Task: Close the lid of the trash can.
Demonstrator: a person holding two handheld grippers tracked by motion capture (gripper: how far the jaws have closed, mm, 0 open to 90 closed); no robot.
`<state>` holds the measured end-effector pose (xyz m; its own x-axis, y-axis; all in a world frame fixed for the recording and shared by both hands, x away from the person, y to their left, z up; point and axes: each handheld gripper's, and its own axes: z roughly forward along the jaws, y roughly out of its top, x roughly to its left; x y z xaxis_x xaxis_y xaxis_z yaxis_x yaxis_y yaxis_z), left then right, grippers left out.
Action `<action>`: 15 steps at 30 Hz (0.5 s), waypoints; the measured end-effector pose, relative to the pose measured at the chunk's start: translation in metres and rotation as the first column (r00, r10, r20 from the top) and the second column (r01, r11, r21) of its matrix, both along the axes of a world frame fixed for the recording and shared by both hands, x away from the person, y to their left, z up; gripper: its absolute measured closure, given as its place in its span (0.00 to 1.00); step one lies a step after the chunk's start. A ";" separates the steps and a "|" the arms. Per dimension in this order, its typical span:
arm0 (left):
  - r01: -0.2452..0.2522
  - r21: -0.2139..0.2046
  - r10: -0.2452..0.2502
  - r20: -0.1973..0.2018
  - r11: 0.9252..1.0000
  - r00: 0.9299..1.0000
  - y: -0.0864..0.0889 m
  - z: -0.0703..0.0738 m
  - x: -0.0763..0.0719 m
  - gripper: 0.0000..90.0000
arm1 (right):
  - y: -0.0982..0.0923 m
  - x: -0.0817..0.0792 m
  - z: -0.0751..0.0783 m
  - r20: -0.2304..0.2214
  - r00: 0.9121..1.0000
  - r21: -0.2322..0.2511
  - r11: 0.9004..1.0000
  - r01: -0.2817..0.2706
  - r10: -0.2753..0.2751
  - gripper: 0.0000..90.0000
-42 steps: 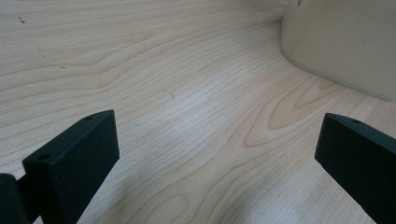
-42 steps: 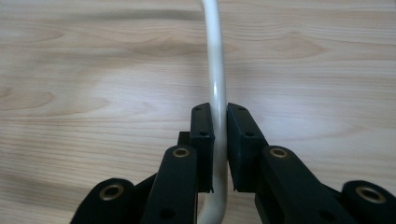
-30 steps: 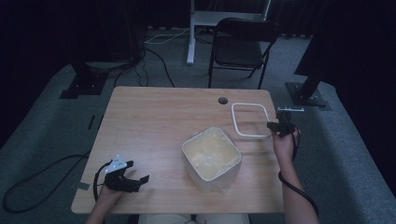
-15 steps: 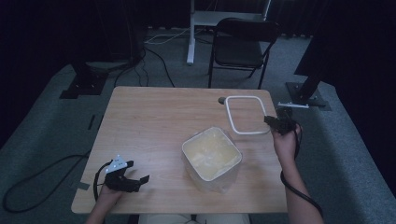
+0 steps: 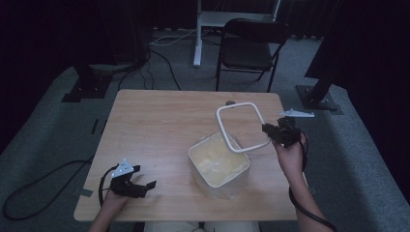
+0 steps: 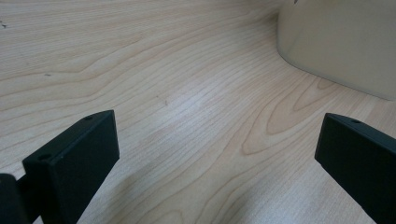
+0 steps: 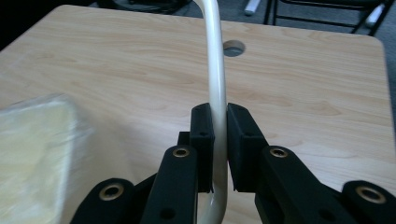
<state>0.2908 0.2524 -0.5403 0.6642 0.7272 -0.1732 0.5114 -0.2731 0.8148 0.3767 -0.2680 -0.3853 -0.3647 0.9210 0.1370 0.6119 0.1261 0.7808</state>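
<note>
A light wooden counter (image 5: 159,125) is carrying a square, translucent plastic container (image 5: 220,164), which is sitting toward the counter's right half, nearer the front edge than the back. Judging by its thin, cloudy walls, the container is probably light and slightly flexible, and could slide on the smooth wood if bumped.

Above the container's back right corner, a white lid frame (image 5: 241,126), a rounded square rim that looks open in the middle, is hanging tilted in the air. The right tool (image 5: 271,132) is holding it by its right-hand side, jaws closed narrowly on the rim bar (image 7: 217,116) with the pads pressing both faces. The rim looks stiff, smooth and light; gripped by one side only, it could pivot or slip between the pads, so a firm hold at the middle of a straight side seems best.

The left tool (image 5: 145,186) is resting near the counter's front left corner, jaws standing wide with nothing between them, pointing across bare wood toward the container (image 6: 341,42).
</note>
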 end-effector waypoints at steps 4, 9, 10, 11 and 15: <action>0.006 -0.003 -0.006 -0.002 1.000 1.000 -0.002 0.000 0.002 0.01 | 0.008 -0.011 0.002 -0.003 0.999 -0.012 0.999 -0.039 0.039 0.91; 0.017 0.006 -0.017 -0.002 1.000 1.000 -0.005 0.000 0.004 0.01 | 0.017 -0.024 0.003 -0.013 0.995 -0.008 0.995 -0.095 0.095 0.91; 0.017 0.001 -0.017 -0.003 1.000 1.000 -0.006 0.000 0.004 0.01 | 0.019 -0.027 0.003 -0.017 0.994 -0.005 0.994 -0.107 0.107 0.91; 0.017 0.000 -0.017 -0.003 1.000 1.000 -0.006 0.000 0.004 0.01 | 0.021 -0.029 0.003 -0.017 0.993 -0.009 0.993 -0.119 0.119 0.91; 0.019 0.002 -0.019 -0.003 1.000 1.000 -0.006 0.000 0.005 0.01 | 0.029 -0.037 0.001 -0.030 0.987 -0.015 0.987 -0.158 0.157 0.91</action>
